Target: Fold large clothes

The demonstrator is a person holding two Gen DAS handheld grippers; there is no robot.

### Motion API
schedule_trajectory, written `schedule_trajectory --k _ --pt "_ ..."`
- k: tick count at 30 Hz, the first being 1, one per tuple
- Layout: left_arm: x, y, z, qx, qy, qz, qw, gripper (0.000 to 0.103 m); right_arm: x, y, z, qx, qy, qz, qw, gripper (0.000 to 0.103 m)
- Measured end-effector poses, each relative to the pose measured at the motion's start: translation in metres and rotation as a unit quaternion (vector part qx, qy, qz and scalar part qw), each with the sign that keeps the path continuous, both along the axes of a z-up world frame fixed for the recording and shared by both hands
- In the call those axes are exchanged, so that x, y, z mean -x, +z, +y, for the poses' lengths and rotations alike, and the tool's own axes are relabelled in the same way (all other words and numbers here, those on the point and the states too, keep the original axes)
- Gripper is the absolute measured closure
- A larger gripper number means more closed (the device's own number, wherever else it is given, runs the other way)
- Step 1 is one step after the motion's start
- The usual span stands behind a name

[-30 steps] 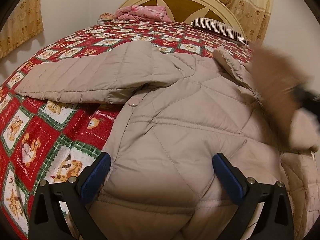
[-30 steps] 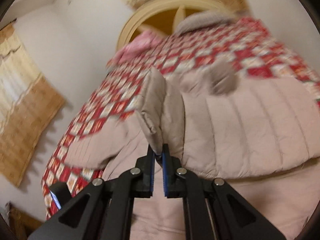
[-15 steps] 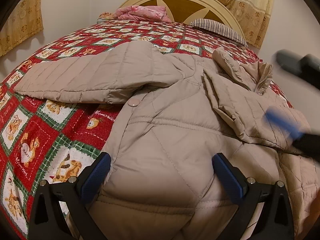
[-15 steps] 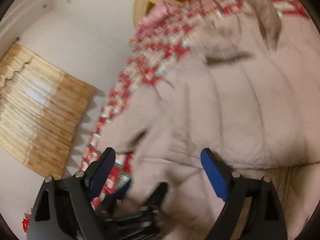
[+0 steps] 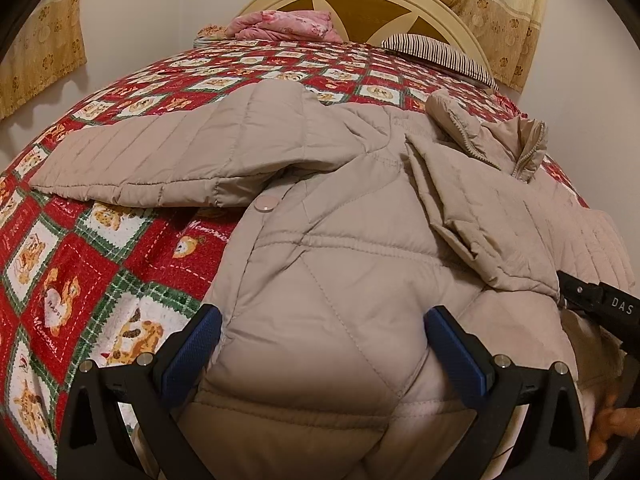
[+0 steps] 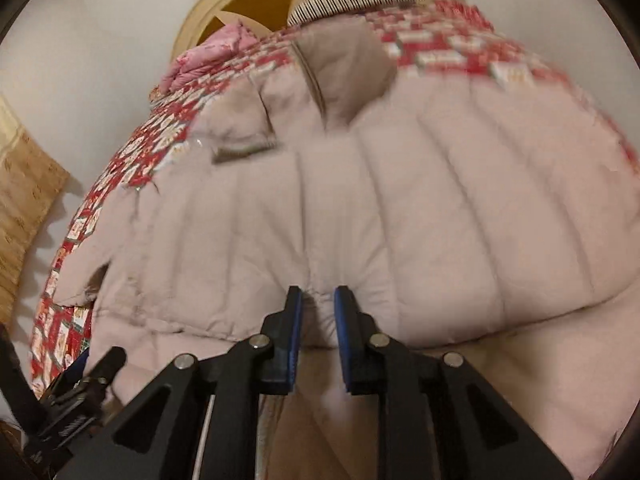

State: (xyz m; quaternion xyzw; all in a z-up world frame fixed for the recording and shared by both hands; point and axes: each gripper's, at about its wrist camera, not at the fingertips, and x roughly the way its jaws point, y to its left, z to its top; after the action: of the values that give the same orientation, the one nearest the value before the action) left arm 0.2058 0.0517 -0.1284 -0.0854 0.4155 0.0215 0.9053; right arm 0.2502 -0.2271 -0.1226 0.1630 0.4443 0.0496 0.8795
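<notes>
Beige quilted jacket (image 5: 328, 280) lay spread on the bed (image 5: 80, 280), mid-fold.
Left gripper (image 5: 320, 356) fingers apart astride hem; right gripper (image 6: 318, 320) fingers just closing, pinching a thin ridge. Puffy fabric could slip out.

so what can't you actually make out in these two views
- Left wrist view: the jacket hem, hidden behind the left gripper; the right gripper's tips, tucked under a jacket fold.
- Right wrist view: motion blur leaves it unclear whether the narrow jaws pinch fabric; the quilt pattern is smeared.
</notes>
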Motion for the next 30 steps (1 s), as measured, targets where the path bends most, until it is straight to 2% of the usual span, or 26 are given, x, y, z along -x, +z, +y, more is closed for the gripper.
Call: schedule_trajectory --k 3,7,9,11,13,15,16,18,22,23,26,28,30 --pt "0.0 -0.001 -0.002 -0.009 0.0 0.003 1.0 0.001 0.005 -0.001 -0.003 -0.009 -0.005 -0.026 1.0 0.083" --pt "0.0 -0.001 -0.003 -0.014 -0.001 0.005 0.9999 0.001 0.005 0.004 0.003 0.011 -0.011 -0.034 0.999 0.084" --pt "0.0 -0.001 -0.003 -0.013 -0.001 0.004 0.9999 0.001 0.009 0.014 0.0 0.021 -0.016 -0.033 0.999 0.082" --pt "-0.001 -0.001 -0.003 -0.015 0.0 0.005 0.9999 0.001 0.021 0.03 -0.01 0.044 -0.035 -0.058 0.997 0.082" --pt "0.0 -0.001 -0.003 -0.015 -0.001 0.005 0.9999 0.001 0.031 0.054 -0.029 0.082 -0.078 -0.099 0.989 0.077" --pt "0.0 -0.001 -0.002 -0.016 -0.001 0.006 0.9998 0.001 0.034 0.068 -0.048 0.128 -0.124 -0.107 0.978 0.06" --pt "0.0 -0.002 -0.003 -0.017 -0.001 0.006 0.9998 0.001 0.034 0.071 -0.059 0.151 -0.145 -0.102 0.972 0.059" --pt "-0.001 -0.002 -0.003 -0.018 -0.001 0.006 0.9998 0.001 0.028 0.065 -0.088 0.168 -0.179 -0.074 0.967 0.058" --pt "-0.002 -0.002 -0.005 -0.023 -0.001 0.008 0.9997 0.001 0.016 0.012 -0.126 0.103 -0.204 -0.004 0.974 0.059" --pt "-0.003 -0.002 -0.005 -0.024 -0.001 0.009 0.9997 0.001 0.015 -0.002 -0.13 0.086 -0.201 -0.009 0.976 0.059" --pt "-0.004 -0.003 -0.007 -0.032 -0.001 0.016 0.9994 0.001 0.009 0.0 -0.122 0.113 -0.193 -0.017 0.975 0.049" --pt "-0.004 -0.003 -0.008 -0.035 -0.006 0.021 0.9992 0.001 0.004 -0.001 -0.114 0.132 -0.184 -0.013 0.974 0.045" --pt "-0.001 0.002 -0.003 -0.029 -0.034 0.031 0.9985 0.001 0.0 -0.002 -0.114 0.132 -0.178 -0.016 0.975 0.038"
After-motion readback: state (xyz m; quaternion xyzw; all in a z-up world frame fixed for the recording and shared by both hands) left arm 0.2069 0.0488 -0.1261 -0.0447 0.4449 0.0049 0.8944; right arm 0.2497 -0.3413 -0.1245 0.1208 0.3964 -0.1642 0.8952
